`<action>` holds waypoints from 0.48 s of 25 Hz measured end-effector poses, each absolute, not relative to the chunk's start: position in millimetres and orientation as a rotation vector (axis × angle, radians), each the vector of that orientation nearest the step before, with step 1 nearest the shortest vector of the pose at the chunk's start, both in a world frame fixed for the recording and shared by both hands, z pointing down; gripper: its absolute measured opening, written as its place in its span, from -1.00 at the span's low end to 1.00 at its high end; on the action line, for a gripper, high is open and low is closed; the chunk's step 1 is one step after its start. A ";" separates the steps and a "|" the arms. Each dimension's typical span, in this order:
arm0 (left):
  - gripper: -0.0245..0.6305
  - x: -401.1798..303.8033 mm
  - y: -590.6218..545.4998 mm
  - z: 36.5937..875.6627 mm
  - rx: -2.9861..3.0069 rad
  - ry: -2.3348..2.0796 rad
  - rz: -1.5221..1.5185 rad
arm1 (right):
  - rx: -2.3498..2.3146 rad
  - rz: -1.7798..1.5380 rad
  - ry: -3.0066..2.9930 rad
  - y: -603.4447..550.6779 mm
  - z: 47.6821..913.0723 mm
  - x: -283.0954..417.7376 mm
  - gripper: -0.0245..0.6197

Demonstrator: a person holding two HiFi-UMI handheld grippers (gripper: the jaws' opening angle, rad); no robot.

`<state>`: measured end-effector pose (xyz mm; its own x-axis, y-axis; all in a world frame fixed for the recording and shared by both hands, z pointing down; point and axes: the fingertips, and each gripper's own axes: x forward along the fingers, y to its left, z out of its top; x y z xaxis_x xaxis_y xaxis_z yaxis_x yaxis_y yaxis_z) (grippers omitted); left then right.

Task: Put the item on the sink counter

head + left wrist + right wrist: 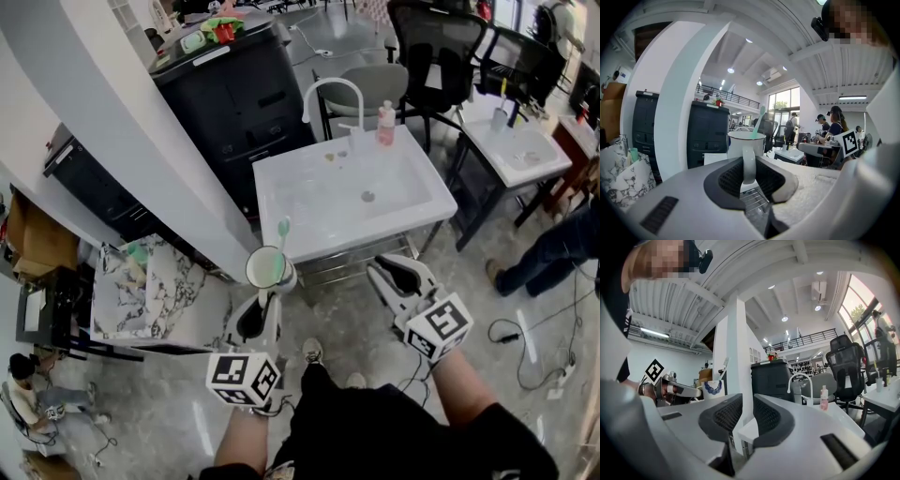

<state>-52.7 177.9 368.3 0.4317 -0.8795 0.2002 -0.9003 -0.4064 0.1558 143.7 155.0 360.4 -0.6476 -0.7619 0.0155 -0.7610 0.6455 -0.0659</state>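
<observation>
A white mug (pixel 267 267) with a mint-green toothbrush (pixel 282 230) standing in it hangs just in front of the white sink counter (pixel 427 187). My left gripper (pixel 270 292) is shut on the mug's handle (pixel 749 165), which runs upright between the black pads. In the left gripper view the mug (pixel 745 140) and toothbrush (pixel 758 123) stand past my left gripper (pixel 749 177). My right gripper (pixel 390 272) hovers to the right of the mug, near the sink's front edge. In its own view my right gripper (pixel 743 416) has a narrow gap between its pads and nothing in it.
On the sink counter stand a white faucet (pixel 333 89) and a pink soap bottle (pixel 385 124). A white pillar (pixel 122 122) and a black cabinet (pixel 234 84) are at the left, an office chair (pixel 436 42) behind. A second sink (pixel 520 150) and a person's leg (pixel 544 253) are at the right.
</observation>
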 end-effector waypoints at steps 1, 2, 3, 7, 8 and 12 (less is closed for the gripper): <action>-0.74 -50.9 174.7 368.2 2.447 -1.552 0.126 | -1.313 -0.104 2.834 152.1 360.3 145.5 -0.70; -0.74 -49.2 171.5 367.9 2.449 -1.551 0.126 | -1.313 -0.103 2.831 149.2 360.1 147.3 -0.70; -0.74 -47.4 168.6 367.6 2.452 -1.550 0.125 | -1.314 -0.103 2.827 146.6 360.2 148.9 -0.70; -0.74 -43.7 158.3 368.7 2.461 -1.546 0.118 | -1.325 -0.111 2.808 136.8 361.2 153.0 -0.80; -0.74 -43.6 155.6 369.4 2.462 -1.545 0.116 | -1.326 -0.113 2.804 134.1 361.2 153.2 -0.82; -0.74 -47.1 143.0 373.6 2.460 -1.541 0.112 | -1.330 -0.095 2.803 121.1 361.6 151.1 -0.83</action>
<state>-47.1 143.0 373.6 0.4420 -0.8770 0.1887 -0.8950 -0.4170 0.1583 151.1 121.1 361.6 -0.6322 -0.7747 -0.0075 -0.7725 0.6311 -0.0713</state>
